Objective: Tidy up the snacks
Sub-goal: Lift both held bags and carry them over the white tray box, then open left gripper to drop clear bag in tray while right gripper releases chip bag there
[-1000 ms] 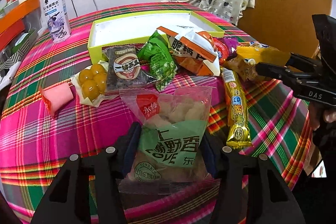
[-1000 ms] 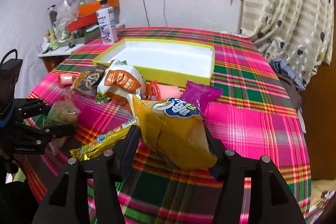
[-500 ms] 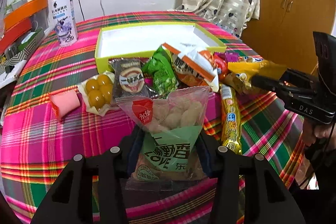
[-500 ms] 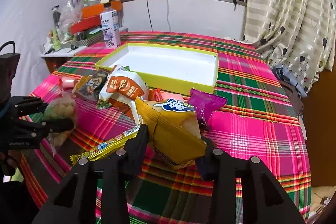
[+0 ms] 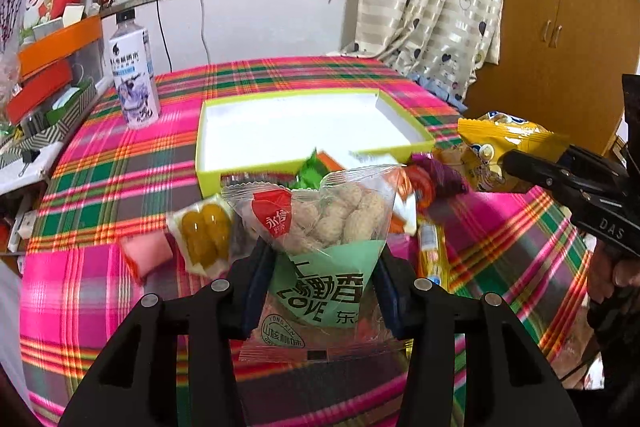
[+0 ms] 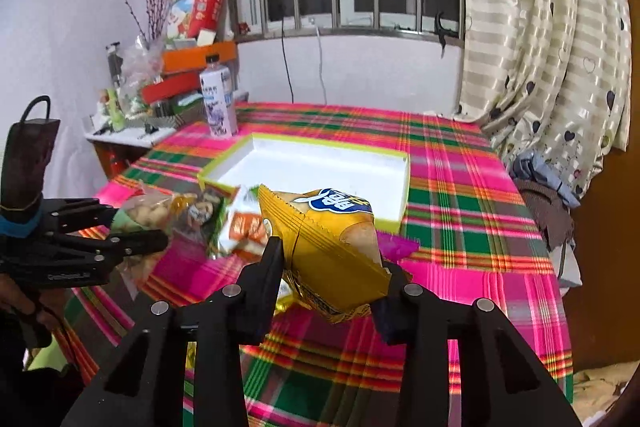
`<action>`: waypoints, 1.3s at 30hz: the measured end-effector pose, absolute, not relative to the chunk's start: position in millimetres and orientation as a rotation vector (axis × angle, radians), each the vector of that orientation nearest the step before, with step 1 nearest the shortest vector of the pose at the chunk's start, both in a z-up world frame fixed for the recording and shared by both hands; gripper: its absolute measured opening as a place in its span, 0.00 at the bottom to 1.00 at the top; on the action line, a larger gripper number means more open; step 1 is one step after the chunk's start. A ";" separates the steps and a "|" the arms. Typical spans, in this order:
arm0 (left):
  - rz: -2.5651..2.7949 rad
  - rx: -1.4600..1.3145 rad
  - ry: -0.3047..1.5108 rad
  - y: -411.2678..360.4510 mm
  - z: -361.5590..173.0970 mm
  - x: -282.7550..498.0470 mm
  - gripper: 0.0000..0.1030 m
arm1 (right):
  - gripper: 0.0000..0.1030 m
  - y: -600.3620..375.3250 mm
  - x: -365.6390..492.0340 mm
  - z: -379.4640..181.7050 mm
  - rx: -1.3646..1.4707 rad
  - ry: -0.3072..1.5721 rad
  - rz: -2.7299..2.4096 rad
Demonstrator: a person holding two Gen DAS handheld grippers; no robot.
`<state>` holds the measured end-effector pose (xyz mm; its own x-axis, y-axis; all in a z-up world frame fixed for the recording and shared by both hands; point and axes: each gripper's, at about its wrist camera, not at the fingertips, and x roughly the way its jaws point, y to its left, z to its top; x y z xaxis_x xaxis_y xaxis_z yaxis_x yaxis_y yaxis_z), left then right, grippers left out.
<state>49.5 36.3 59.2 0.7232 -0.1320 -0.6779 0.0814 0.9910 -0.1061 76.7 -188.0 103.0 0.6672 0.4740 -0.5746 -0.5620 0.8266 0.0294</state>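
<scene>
Left tool (image 5: 320,287): its two black fingers (image 5: 252,291) pinch the lower half of a clear snack bag (image 5: 324,231), partly closed around it; the bag is lifted off the worktop (image 5: 100,187) in front of the box
Snack bag: clear top showing pale round pieces; a red patch with white characters; a green lower label that reads "LOVE" under large dark characters; a round seal below reads "YONGXIN"
Right tool (image 6: 328,279): its fingers (image 6: 266,275) squeeze a yellow packet (image 6: 332,239) from both sides, narrowed to the packet's width; the packet is held above the cloth, just before the near rim of the box; the tool's side bears the letters "DAS" in the left wrist view
Yellow packet: crimped edge; a blue and white logo on top, its writing too tilted to read
Box (image 5: 404,147): shallow, white inside, lime-green rim; lies flat in the middle of the worktop with nothing in it
Worktop: covered by a pink, green and orange plaid cloth
Loose snacks: a pack of yellow balls (image 5: 202,235) and a pink wrapped piece (image 5: 146,255) lie left of the clear bag; an orange and white pouch (image 6: 244,227) and a purple packet (image 6: 394,245) lie near the box front
Bottle (image 5: 134,79): white label with dark characters, stands left of the box
Hand (image 5: 612,279): holds the right tool's grip at the right edge
</scene>
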 end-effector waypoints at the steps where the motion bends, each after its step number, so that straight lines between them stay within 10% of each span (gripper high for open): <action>1: -0.116 -0.070 0.749 36.7 61.4 53.5 0.46 | 0.36 -186.6 79.6 104.3 -0.159 0.600 0.585; 39: -0.032 -0.111 0.842 70.8 34.2 221.6 0.48 | 0.40 -133.3 241.0 59.5 -0.190 0.779 0.511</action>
